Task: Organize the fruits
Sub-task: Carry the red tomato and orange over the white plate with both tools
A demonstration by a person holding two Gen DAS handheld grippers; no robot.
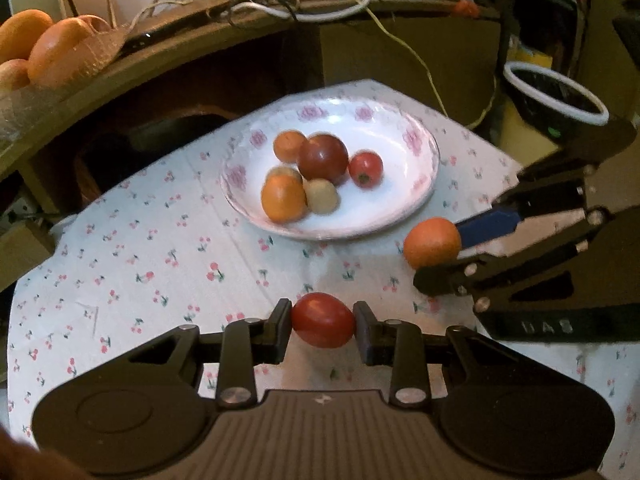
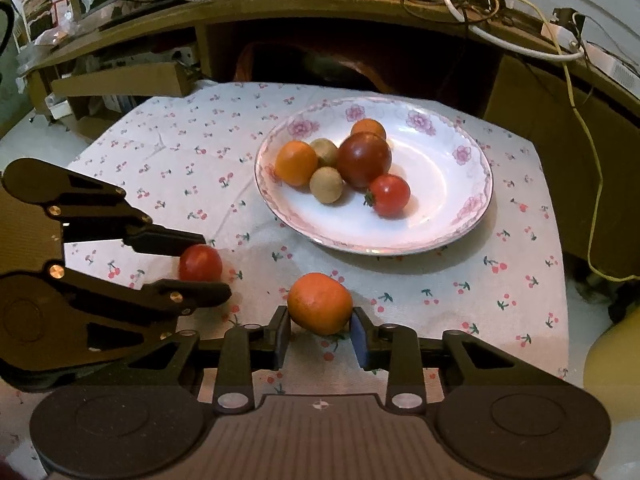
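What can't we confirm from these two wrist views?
- Left tool holds the red tomato; whether it is lifted off the cloth is unclear in both views.
- Same for the orange fruit in the right tool.
- Left view: plate fruit is motion-blurred.
- Shelf fruit is cut off by the frame edge.

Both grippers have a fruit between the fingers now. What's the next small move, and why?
Probably lift both and carry them forward over the plate. The left gripper is shut on the red tomato, the right gripper on the orange fruit; both fruits sit low over the cloth, short of the plate, which has bare room at its right.
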